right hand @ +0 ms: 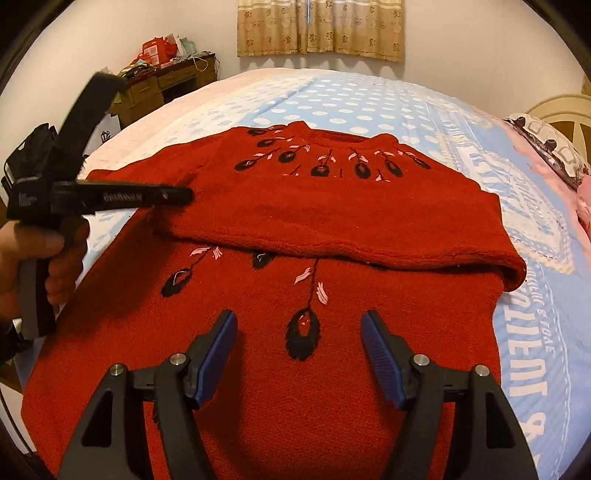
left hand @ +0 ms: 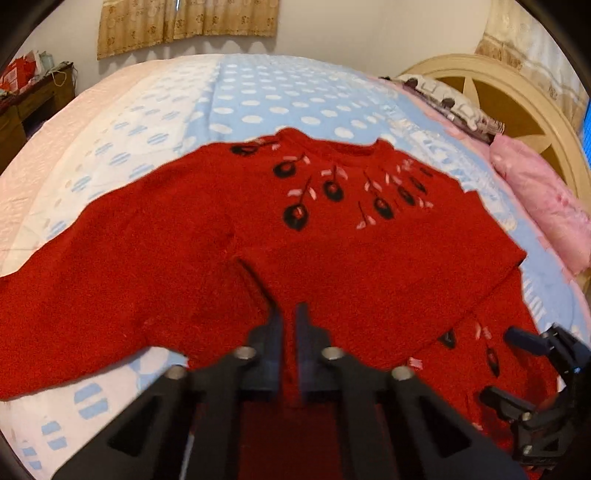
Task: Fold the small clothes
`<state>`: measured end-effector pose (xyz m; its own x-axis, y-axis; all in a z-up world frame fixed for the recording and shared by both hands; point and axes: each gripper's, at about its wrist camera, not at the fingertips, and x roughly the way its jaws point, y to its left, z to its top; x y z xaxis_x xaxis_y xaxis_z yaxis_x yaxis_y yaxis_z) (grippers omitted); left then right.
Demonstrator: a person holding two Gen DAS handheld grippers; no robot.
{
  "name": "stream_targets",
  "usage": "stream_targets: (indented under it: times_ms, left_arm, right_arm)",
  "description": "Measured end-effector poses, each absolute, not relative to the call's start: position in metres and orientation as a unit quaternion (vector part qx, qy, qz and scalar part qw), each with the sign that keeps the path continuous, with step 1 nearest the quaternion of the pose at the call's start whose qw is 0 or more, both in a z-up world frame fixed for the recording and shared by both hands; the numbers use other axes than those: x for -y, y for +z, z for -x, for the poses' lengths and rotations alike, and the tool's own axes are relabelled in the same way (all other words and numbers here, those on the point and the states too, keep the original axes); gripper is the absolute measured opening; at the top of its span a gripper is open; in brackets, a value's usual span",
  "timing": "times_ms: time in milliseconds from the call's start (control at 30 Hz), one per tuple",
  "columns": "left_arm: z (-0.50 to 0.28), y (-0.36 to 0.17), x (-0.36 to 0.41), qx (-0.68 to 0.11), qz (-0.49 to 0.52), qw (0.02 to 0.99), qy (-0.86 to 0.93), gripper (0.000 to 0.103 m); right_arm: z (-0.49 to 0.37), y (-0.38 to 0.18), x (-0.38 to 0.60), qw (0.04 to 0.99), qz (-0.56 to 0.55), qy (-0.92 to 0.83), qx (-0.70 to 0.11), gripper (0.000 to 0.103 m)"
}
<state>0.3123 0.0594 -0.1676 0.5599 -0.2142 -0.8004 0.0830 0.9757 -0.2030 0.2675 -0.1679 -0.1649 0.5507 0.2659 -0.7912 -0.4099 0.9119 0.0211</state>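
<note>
A red knitted sweater (left hand: pixel 332 251) with black and pink embroidery lies on the bed, collar at the far side. Its right sleeve is folded across the body (right hand: pixel 332 221); the left sleeve (left hand: pixel 92 302) lies spread out. My left gripper (left hand: pixel 289 314) is nearly shut on a fold of the sweater near the left armpit; it also shows in the right wrist view (right hand: pixel 184 194), held by a hand. My right gripper (right hand: pixel 299 325) is open and empty above the sweater's lower front, and shows at the left wrist view's right edge (left hand: pixel 517 365).
The bed has a blue dotted blanket (left hand: pixel 280 96) over a pink quilt (left hand: pixel 55 147). Pink pillows (left hand: pixel 543 199) and a cream headboard (left hand: pixel 517 96) are at the right. A cluttered wooden desk (right hand: pixel 162 81) stands far left. Curtains (right hand: pixel 321 29) hang on the back wall.
</note>
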Motion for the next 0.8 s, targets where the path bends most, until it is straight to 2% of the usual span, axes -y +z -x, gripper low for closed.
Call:
stream_targets:
  times_ms: [267,567,600,733,800]
  left_arm:
    - [-0.298,-0.122,-0.090,-0.401,0.079,0.911,-0.054,0.005]
    - [-0.295,-0.169,-0.102,-0.443,0.085,0.892,-0.018,0.006]
    - [-0.294,-0.173,-0.101,-0.440,0.084,0.894,-0.016,0.012]
    - [-0.291,-0.172,-0.099,-0.429,0.067,0.901,0.000,0.019]
    - [-0.286,-0.166,-0.098,-0.418,0.052,0.907,0.004,0.033]
  right_arm:
    - [-0.265,-0.168,0.164,0.876,0.094,0.189,-0.434,0.071]
    - [-0.267,-0.174,0.161,0.867,0.104,0.189,-0.449,0.075]
    - [-0.267,-0.174,0.160,0.866,0.104,0.189,-0.451,0.075]
    - [-0.264,-0.166,0.162,0.851,0.109,0.206,-0.471,0.076]
    - [-0.258,-0.157,0.171,0.834,0.114,0.222,-0.492,0.076]
